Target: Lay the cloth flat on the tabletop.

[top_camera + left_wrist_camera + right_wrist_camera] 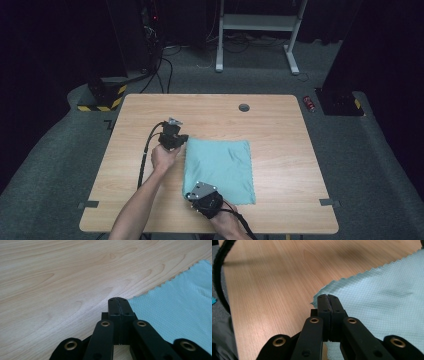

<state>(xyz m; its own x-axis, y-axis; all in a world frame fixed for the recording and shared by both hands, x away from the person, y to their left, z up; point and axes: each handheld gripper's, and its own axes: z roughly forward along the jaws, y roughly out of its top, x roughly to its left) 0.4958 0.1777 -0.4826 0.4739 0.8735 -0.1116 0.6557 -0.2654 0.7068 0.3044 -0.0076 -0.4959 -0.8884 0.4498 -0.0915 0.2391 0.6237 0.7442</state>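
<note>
While both grippers pinch the teal cloth (pixel 220 167) (2 left corners), it lies on the table (pixel 280 125).

From my end the table (pixel 280 130) reads as pale wood with a smooth, satin grain, and the floor (pixel 380 165) around it as grey, rough carpet. The cloth (pixel 387 297) I see is light teal fabric with a fine waffle weave, matt, its edge cut in small zigzags. My left gripper (pixel 117 300) and right gripper (pixel 328 296) show matt black plastic jaws with small brass-coloured metal rivets.
</note>
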